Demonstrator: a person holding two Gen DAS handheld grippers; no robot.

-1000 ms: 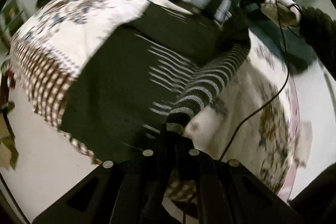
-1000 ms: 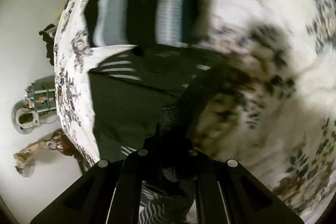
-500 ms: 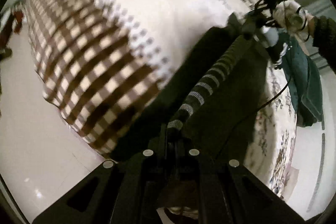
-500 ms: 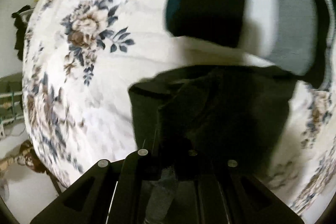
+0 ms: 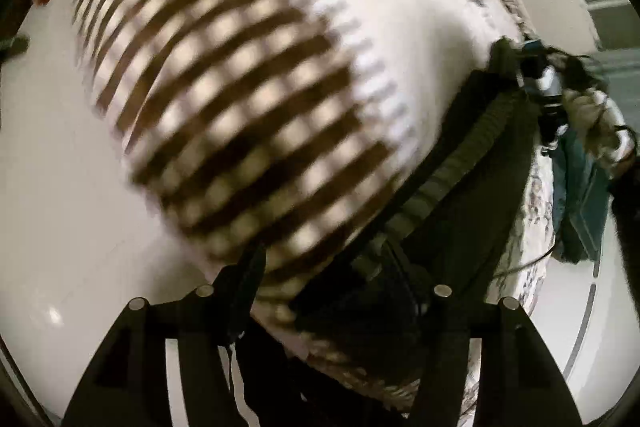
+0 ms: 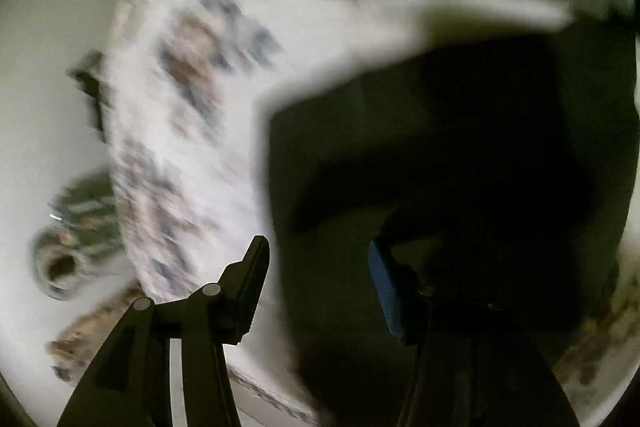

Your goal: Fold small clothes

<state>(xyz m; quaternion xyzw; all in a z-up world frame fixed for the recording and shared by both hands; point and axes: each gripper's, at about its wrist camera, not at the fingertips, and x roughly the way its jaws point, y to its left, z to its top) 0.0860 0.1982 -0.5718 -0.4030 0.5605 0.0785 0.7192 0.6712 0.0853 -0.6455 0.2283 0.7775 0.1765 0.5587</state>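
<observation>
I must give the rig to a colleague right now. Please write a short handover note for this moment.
Left tool: open, holding nothing; cloth lies between its fingers.
Right tool: open, over the same piece.
The dark garment lies on the floral bed cover, near the checked edge; its striped sleeve runs across it.
Done: garment laid down.
Left: pictures are blurred, so check the fold, then finish it.
</observation>
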